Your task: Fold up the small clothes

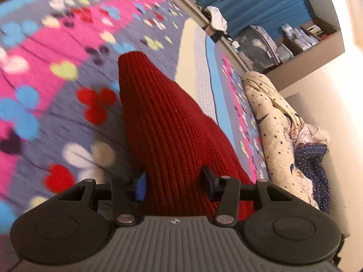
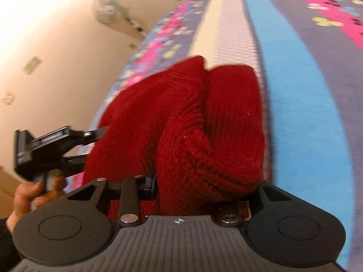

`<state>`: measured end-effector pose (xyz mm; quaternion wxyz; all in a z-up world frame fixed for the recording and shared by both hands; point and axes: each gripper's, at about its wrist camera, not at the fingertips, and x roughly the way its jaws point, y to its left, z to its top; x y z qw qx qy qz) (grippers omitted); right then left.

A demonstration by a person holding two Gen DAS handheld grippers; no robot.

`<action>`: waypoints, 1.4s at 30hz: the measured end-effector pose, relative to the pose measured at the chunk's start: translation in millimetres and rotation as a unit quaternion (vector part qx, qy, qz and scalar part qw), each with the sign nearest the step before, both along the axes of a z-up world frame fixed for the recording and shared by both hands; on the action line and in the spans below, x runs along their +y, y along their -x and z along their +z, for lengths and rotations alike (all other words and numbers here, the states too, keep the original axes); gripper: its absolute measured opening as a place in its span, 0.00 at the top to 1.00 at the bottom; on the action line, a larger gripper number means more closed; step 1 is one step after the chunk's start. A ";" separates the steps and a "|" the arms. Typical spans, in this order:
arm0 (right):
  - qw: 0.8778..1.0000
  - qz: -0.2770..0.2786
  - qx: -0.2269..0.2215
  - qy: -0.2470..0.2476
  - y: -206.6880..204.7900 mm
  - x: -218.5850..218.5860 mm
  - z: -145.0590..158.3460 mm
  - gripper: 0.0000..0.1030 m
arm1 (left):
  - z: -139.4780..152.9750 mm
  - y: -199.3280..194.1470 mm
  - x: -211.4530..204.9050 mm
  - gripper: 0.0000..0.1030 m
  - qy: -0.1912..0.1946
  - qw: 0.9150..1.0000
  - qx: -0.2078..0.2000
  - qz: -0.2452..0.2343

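Red knit garment (image 1: 163, 122) lies on the bed's patterned blanket (image 1: 45, 104), partly lifted at the near end, w/ both claws on it. Left wrist view: its long axis runs straight away from the left gripper (image 1: 173, 183), narrowing toward the blanket's cream stripe (image 1: 186, 52). Jaws there are closed onto the knit, blue pad one side, black finger (image 1: 207, 181) the other, fabric bunched between. Right wrist view: the right gripper (image 2: 199, 188) also clamps a thick rolled fold of the garment; its right finger is buried under the knit. The left tool, in a hand (image 2: 31, 195), sits at the garment's left side, near the bed's wall-side edge. My guess: both ends held, next move carries the near edge away along that axis. No legible brand or writing; only a small cross mark on each tool body.
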<state>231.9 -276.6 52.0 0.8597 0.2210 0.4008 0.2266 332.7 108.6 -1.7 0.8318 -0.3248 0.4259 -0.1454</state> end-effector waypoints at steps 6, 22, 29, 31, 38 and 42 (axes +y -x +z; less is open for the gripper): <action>0.993 0.114 -0.020 -0.039 13.5 40.1 12.6 0.66 | 31.5 29.7 70.1 0.48 -0.030 0.999 0.017 -0.004; 0.994 0.064 0.056 0.072 19.3 47.1 18.5 0.32 | 53.6 145.2 25.5 0.17 -0.343 0.936 -0.082 -0.009; 0.995 0.044 0.044 0.084 28.6 51.5 17.8 0.30 | 50.0 150.2 9.9 0.12 -0.371 0.923 -0.095 -0.021; 0.994 0.038 0.042 0.090 28.9 51.8 16.7 0.28 | 46.8 148.0 10.7 0.12 -0.361 0.929 -0.085 -0.026; 0.995 0.032 0.034 0.087 27.1 47.8 20.7 0.28 | 49.1 142.7 8.4 0.12 -0.364 0.926 -0.100 -0.026; 0.995 0.036 0.034 0.088 25.3 47.1 18.4 0.27 | 51.2 140.0 5.0 0.12 -0.366 0.924 -0.109 -0.030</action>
